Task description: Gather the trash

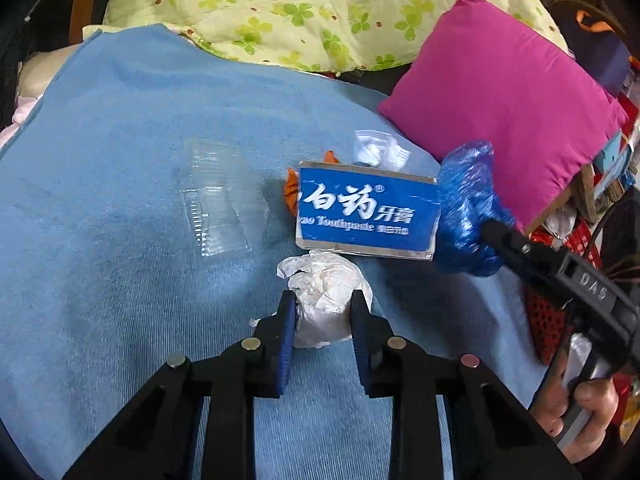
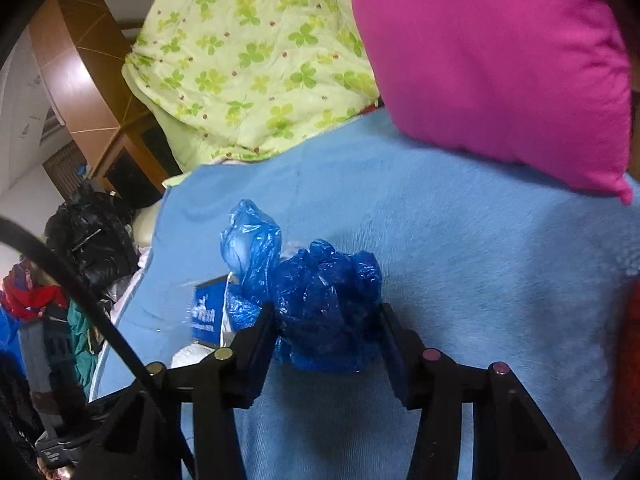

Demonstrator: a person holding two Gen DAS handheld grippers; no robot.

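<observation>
Blue blanket (image 1: 120, 168): fills the middle of both views; every piece of trash lies on it.
Green clover quilt (image 1: 320, 8): bunched across the top of both frames.
Pink cushion (image 1: 500, 120): upper right of each frame, its lower edge resting on the blanket.
Toothpaste box (image 1: 366, 216): centre of the left wrist view, blue with white Chinese characters and the partly hidden word "Toothpaste"; in the right wrist view only a blue corner of it shows at lower left.
Blue plastic bag (image 2: 324, 304): crumpled, just right of the box and touching it.
White paper wad (image 1: 328, 300): lower centre of the left view, just below the box.
Clear plastic tray (image 1: 220, 200): left of centre, seen only from the left wrist.
Left gripper (image 1: 324, 300): angled down at the blanket, fingers narrowed and pressing both sides of the paper wad.
Right gripper (image 2: 326, 316): angled down, fingers set around the blue bag and squeezing its sides.
Right hand (image 1: 580, 408): lower right of the left view, fingers wrapped around the handle; the gripper body reads "DAS".
Black bags (image 2: 92, 232): piled at the left edge, right wrist view only.
</observation>
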